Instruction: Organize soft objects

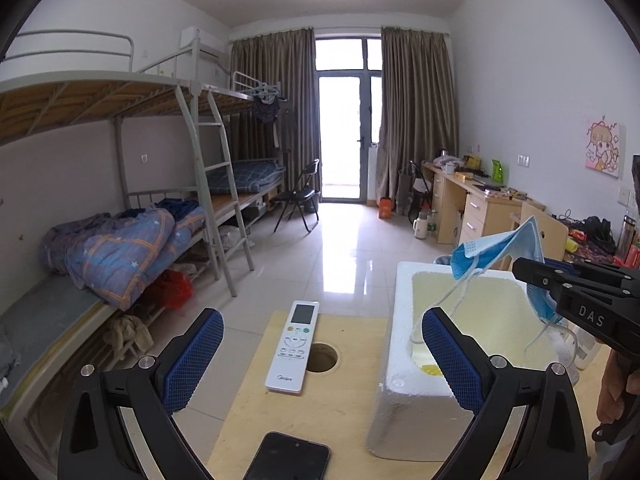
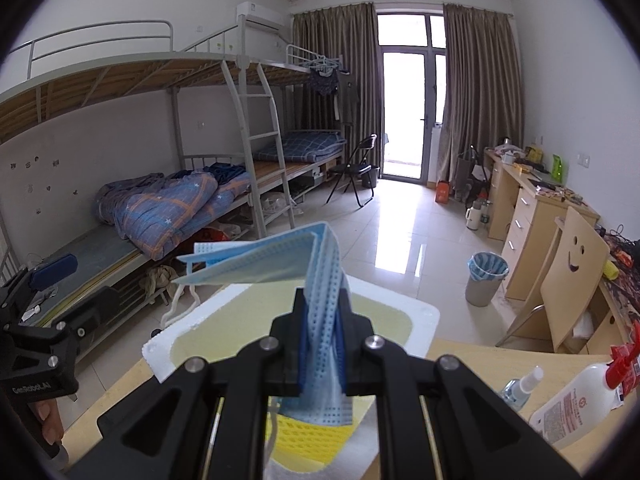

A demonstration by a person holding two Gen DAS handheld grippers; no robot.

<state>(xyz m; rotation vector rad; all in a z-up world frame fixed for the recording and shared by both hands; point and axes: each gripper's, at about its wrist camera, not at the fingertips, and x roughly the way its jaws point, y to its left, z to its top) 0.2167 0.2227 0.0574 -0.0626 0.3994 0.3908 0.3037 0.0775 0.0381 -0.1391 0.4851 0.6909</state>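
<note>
Gripper right (image 2: 320, 344) is seen pressed together on a blue face mask (image 2: 280, 260), the pleated cloth being pinched between its blue pads. From the pinch the mask rises and folds over to the left, while a shorter end hangs below the gripper. White ear loops (image 2: 180, 300) dangle from the mask's left edge. In the left wrist view the same mask (image 1: 496, 248) is held up above the white foam box (image 1: 404, 360), with the right gripper (image 1: 536, 276) reaching in from the right edge of the frame and the loops hanging down into the box's opening. A yellow item (image 2: 312, 436) is seen lying inside the box (image 2: 424, 320), directly beneath the held mask.

The left gripper (image 1: 324, 354) is held spread wide, with nothing between its blue pads (image 1: 196, 356). It is positioned low over the wooden counter (image 1: 352, 420), just left of the box and well apart from the mask. Between its fingers a white remote control (image 1: 294, 346) is seen lying on the counter, beside a round hole (image 1: 322, 357), and a black phone (image 1: 288, 456) lies nearer the camera. A white bottle with a red pump (image 2: 576, 404) and a small spray bottle (image 2: 520, 386) stand on the counter to the right of the box.
</note>
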